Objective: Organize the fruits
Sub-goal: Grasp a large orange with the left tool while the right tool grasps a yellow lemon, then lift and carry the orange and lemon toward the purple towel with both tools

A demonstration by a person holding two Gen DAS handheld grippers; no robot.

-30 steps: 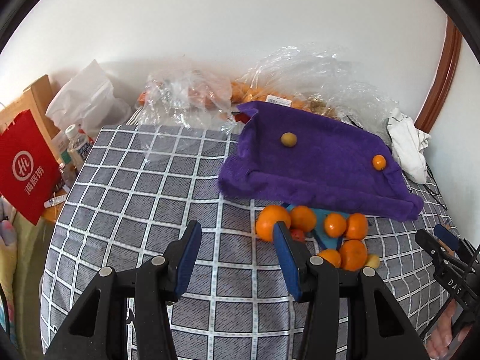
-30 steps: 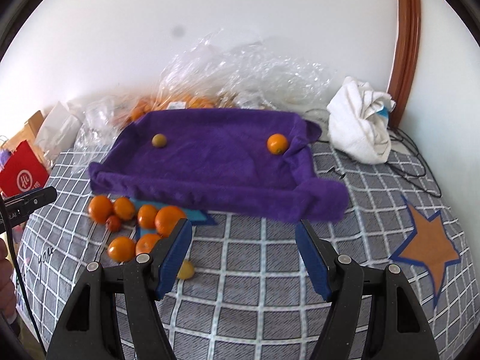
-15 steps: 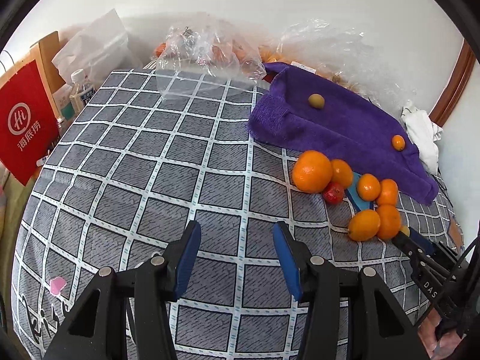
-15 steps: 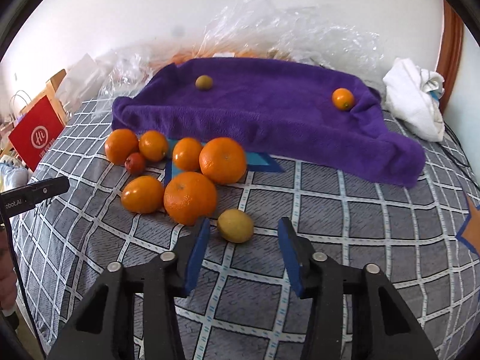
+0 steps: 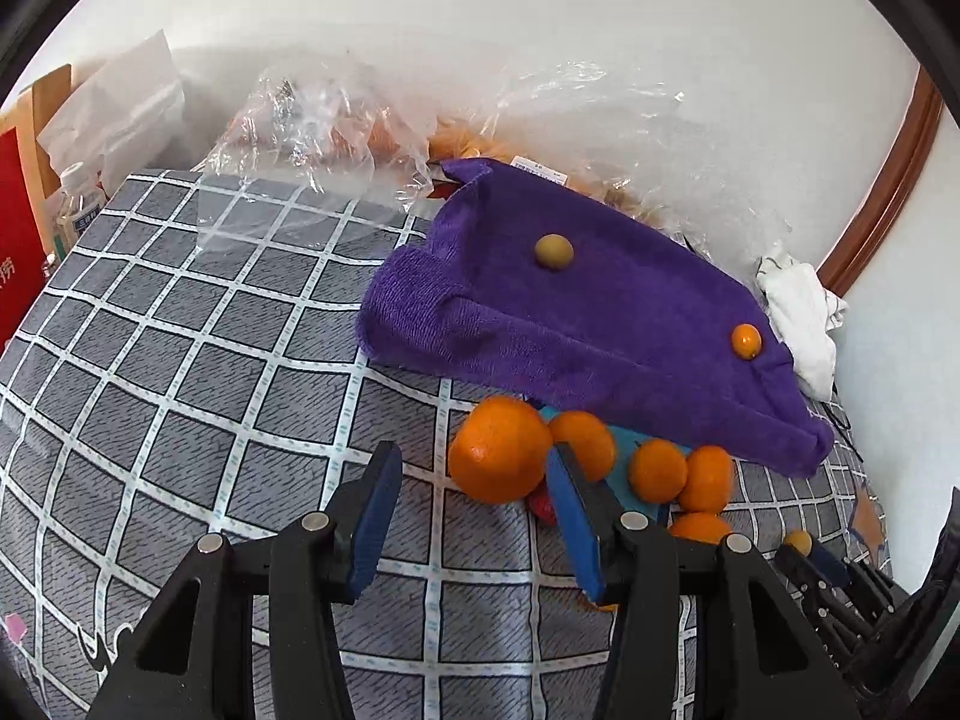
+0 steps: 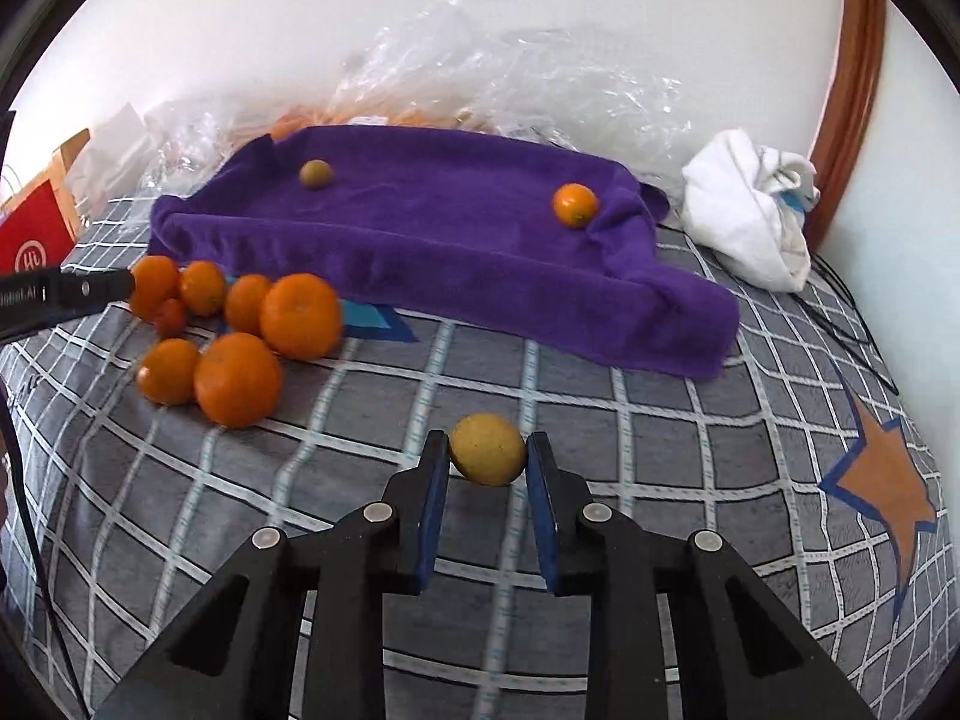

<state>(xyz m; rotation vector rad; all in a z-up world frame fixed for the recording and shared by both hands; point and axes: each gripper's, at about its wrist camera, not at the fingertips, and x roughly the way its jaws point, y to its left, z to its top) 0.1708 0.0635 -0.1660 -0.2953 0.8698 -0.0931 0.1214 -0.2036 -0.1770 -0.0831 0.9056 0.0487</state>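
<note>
My right gripper [image 6: 489, 441] is shut on a small yellow fruit [image 6: 486, 449] that rests on the checked cover. Left of it lies a pile of several oranges [image 6: 300, 315] with a small red fruit [image 6: 170, 317]. Behind them a purple towel [image 6: 420, 228] with raised edges holds a greenish fruit [image 6: 315, 173] and a small orange [image 6: 575, 205]. My left gripper [image 5: 473, 450] stands open low over the cover. The biggest orange [image 5: 498, 456] lies just past its tips, against the right finger [image 5: 570, 504]. The right gripper [image 5: 804, 546] also shows at the lower right of the left wrist view.
Crumpled clear plastic bags [image 5: 336, 114] with more fruit lie along the wall. A white cloth [image 6: 750, 216] and a black cable [image 6: 840, 312] sit right of the towel. A red bag [image 6: 36, 240] and a bottle [image 5: 75, 204] stand at the left edge. An orange star [image 6: 882, 480] marks the cover.
Both grippers came down toward the cover. The right jaws closed on the yellow fruit. The left gripper drew up to the biggest orange, its opening unchanged.
</note>
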